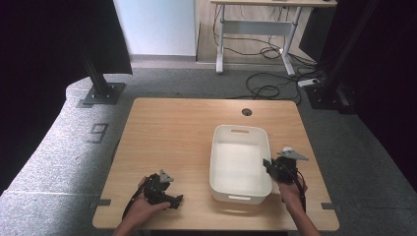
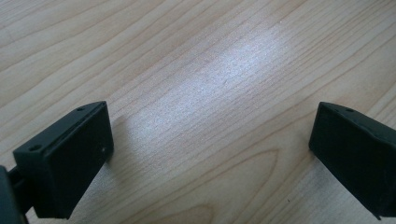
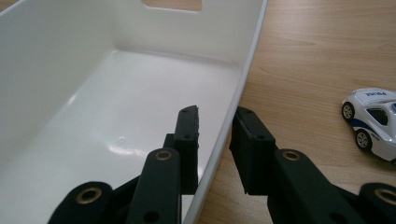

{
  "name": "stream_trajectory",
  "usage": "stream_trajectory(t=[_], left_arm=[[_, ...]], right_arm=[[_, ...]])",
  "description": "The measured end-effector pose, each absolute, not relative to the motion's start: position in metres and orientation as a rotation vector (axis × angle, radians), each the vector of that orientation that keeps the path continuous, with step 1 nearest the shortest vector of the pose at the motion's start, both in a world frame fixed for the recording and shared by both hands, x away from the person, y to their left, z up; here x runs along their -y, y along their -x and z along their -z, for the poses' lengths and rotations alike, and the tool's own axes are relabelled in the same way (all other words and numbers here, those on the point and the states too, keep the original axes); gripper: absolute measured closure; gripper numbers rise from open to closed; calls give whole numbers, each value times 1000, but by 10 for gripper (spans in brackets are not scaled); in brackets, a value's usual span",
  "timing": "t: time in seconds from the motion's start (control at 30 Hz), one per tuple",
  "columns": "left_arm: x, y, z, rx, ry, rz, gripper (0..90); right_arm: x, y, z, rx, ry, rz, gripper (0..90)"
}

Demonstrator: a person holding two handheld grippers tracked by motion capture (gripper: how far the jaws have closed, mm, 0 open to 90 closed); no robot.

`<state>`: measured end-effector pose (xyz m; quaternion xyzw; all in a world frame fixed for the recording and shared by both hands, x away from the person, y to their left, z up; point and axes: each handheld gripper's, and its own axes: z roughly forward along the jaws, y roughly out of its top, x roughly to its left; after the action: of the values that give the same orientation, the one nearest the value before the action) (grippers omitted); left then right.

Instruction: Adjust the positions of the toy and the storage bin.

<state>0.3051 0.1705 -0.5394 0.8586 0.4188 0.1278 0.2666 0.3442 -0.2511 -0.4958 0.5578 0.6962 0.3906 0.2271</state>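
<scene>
Care matters here: the right gripper (image 3: 215, 140) pinches the right wall of the empty white plastic bin (image 1: 239, 163) mid-table, so pull slowly, while the left gripper (image 2: 210, 149) rests wide open.
</scene>
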Motion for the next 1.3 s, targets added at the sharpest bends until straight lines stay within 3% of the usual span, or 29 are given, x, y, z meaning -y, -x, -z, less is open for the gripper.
stream_trajectory(t=[1.3], left_arm=[[-170,-305,540,-1121,-2314,-346,0]], right_arm=[[245,-345,495,-1921,-1531,-1059,720]])
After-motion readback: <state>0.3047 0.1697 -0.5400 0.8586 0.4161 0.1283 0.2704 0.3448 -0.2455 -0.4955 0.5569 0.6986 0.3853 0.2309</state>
